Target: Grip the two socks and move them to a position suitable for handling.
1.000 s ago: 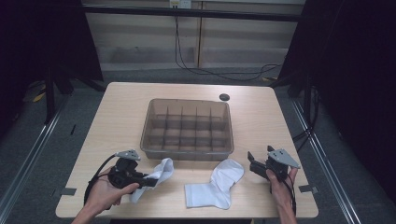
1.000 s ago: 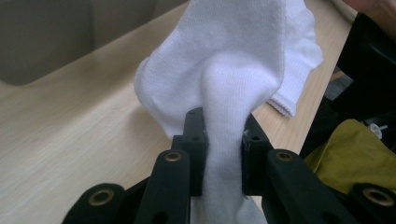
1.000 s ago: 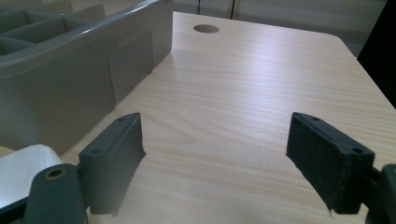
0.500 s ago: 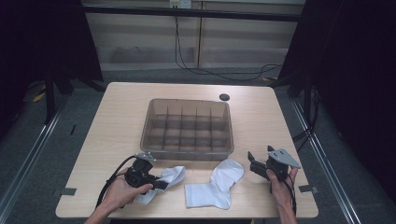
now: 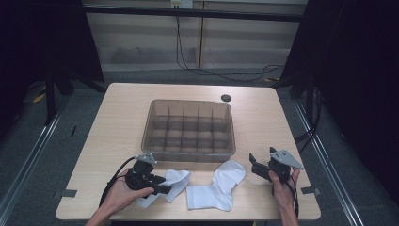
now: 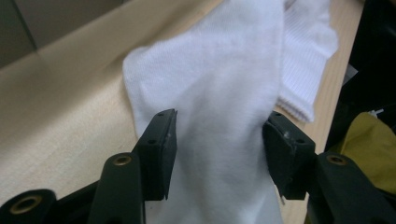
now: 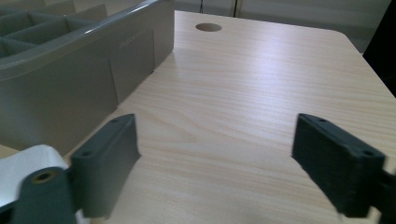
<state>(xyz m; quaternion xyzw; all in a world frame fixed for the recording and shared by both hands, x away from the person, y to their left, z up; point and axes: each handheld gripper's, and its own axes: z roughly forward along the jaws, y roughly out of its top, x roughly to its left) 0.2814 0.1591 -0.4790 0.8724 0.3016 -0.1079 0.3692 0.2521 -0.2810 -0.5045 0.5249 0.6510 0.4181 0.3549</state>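
Observation:
Two white socks lie near the table's front edge. The left sock (image 5: 175, 180) (image 6: 219, 84) runs between the jaws of my left gripper (image 5: 164, 189) (image 6: 217, 135), which is shut on it; the fabric narrows and bunches between the pads. A ribbed white cuff (image 6: 308, 56) shows just beyond. The second sock (image 5: 217, 184) lies bent in the middle front, with its edge (image 7: 25, 163) beside my right gripper. My right gripper (image 5: 254, 163) (image 7: 217, 135) is held to the right of that sock, jaws wide open over bare wood.
A grey translucent box (image 5: 188, 129) (image 7: 70, 79) with several divided compartments stands mid-table, just behind the socks. A round cable hole (image 5: 226, 98) (image 7: 208, 27) sits at the back right. The table's front edge (image 5: 188, 219) is close to both hands.
My left gripper has moved right along the front of the table and the left sock has shifted right with it. The right gripper and the second sock have stayed put.

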